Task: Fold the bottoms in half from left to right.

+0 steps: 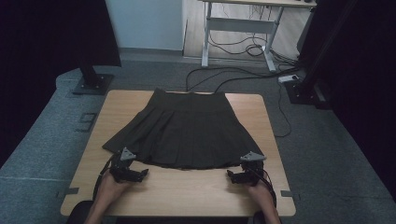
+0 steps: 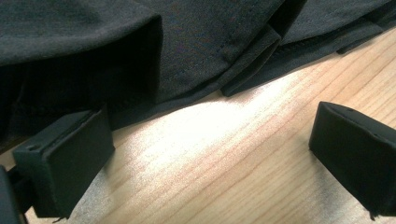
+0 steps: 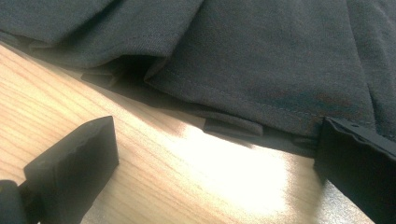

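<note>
Left claw [image 1: 140, 173] and right claw [image 1: 233, 176] both wide open, empty, just short of the dark pleated skirt's [image 1: 184, 128] hem on the table [image 1: 187, 191].

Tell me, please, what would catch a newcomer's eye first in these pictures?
A dark pleated skirt lies spread flat across the middle of the wooden table, waistband at the far edge and hem toward the person. The left gripper and right gripper sit open on the bare wood just short of the hem's two corners, holding nothing.

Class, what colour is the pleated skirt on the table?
Dark charcoal grey, nearly black: the skirt shows best in the high view.
</note>
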`<action>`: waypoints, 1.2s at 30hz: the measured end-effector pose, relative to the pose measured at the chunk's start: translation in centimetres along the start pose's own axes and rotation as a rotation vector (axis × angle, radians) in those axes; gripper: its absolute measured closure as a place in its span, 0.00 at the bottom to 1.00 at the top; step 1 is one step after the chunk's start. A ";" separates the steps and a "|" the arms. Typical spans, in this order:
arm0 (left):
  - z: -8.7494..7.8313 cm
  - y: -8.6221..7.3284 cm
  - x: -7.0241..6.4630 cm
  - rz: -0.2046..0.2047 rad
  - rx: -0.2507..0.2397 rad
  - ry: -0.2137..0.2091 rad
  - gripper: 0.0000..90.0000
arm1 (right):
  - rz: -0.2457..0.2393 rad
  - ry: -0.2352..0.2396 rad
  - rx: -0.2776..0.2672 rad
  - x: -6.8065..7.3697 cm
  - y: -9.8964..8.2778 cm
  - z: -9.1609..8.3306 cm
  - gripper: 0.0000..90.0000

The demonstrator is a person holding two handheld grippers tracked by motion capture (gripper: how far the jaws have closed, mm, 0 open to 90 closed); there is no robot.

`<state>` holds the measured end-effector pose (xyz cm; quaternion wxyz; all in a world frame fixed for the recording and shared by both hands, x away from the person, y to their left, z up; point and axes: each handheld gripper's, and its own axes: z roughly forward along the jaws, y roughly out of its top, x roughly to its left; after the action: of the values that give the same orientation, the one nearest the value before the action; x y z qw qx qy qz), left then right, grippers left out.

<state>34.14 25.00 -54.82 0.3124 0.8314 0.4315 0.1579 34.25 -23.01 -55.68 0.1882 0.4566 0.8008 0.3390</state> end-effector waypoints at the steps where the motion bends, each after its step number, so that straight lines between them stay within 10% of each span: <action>1: 0.0 0.0 0.0 0.001 0.000 -0.002 0.00 | 0.000 0.000 0.000 0.0 0.0 0.0 0.00; 21: 0.1 0.8 -0.6 0.018 0.024 -0.020 0.03 | 0.002 0.005 0.036 0.0 0.5 -0.1 0.01; 36: -2.9 4.5 1.8 0.023 -0.092 -0.055 0.06 | 0.032 0.059 -0.050 0.4 4.2 -0.8 0.04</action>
<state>36.45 25.60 -49.69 0.3603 0.8250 0.4055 0.1583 36.05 -21.49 -52.08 0.1702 0.4544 0.7898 0.3750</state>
